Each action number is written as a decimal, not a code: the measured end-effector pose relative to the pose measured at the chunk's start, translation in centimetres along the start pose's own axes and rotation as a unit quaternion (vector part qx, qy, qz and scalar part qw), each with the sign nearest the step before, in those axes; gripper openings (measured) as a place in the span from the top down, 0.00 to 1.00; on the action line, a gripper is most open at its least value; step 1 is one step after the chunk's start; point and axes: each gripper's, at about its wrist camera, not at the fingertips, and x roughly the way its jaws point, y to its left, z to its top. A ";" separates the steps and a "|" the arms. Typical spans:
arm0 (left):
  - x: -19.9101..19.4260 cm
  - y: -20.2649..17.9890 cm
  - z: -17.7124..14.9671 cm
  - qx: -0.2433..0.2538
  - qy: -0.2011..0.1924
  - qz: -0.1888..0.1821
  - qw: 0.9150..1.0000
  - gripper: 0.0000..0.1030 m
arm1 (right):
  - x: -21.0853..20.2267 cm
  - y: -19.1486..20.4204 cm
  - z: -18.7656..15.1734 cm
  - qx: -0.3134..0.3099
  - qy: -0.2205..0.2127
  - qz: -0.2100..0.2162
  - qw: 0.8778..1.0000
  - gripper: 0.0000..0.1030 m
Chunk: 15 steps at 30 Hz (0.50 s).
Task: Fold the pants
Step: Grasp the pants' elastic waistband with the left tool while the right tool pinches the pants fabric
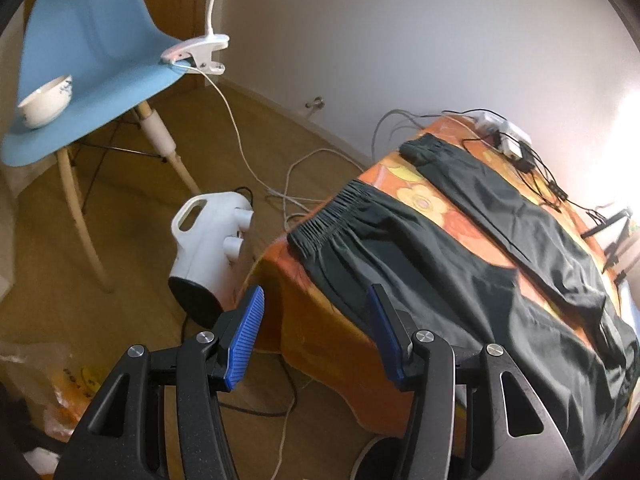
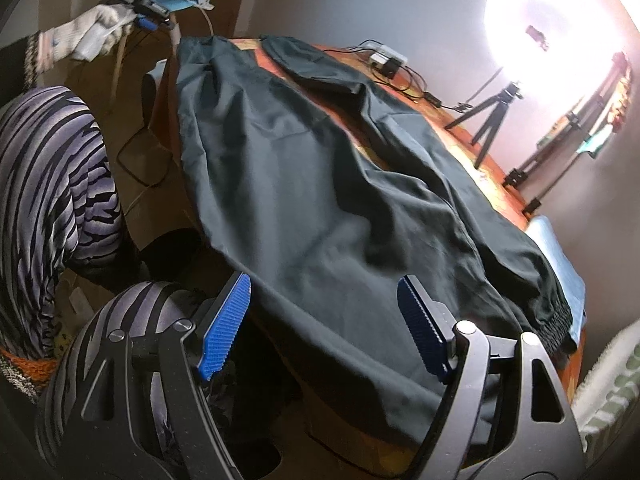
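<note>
Left wrist view: I see the dark pants (image 1: 460, 248) spread flat across the orange flowered tabletop (image 1: 432, 200), elastic waistband at its near-left corner, one leg along the far edge. My left gripper (image 1: 316, 336) hangs open above the table's corner, nothing between its blue pads. My right gripper (image 2: 324, 328) gapes open over the pants' near edge, also empty.
</note>
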 end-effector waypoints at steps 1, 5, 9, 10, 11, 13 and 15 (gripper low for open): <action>0.5 0.2 0.4 -0.004 0.004 0.001 1.000 0.49 | 0.4 0.1 0.3 -0.005 0.001 0.003 1.000 0.23; 2.9 1.2 1.6 -0.026 0.022 0.001 0.999 0.49 | 1.5 0.4 0.9 -0.018 0.006 0.010 1.000 0.23; 4.6 1.7 2.1 -0.039 0.039 -0.002 0.999 0.49 | 2.6 0.4 1.2 -0.019 0.011 0.019 1.000 0.23; 4.9 1.8 2.3 -0.039 0.040 0.001 0.998 0.49 | 2.8 0.4 1.3 -0.019 0.013 0.020 1.000 0.23; 5.4 1.9 2.4 -0.041 0.042 0.006 0.998 0.49 | 2.9 0.4 1.3 -0.020 0.015 0.022 0.999 0.23; 5.9 2.2 2.7 -0.050 0.043 0.007 0.998 0.48 | 3.2 0.4 1.3 -0.022 0.018 0.026 0.999 0.23; 6.3 2.6 2.8 -0.059 0.046 0.006 0.997 0.47 | 3.3 0.5 1.3 -0.025 0.021 0.029 0.999 0.23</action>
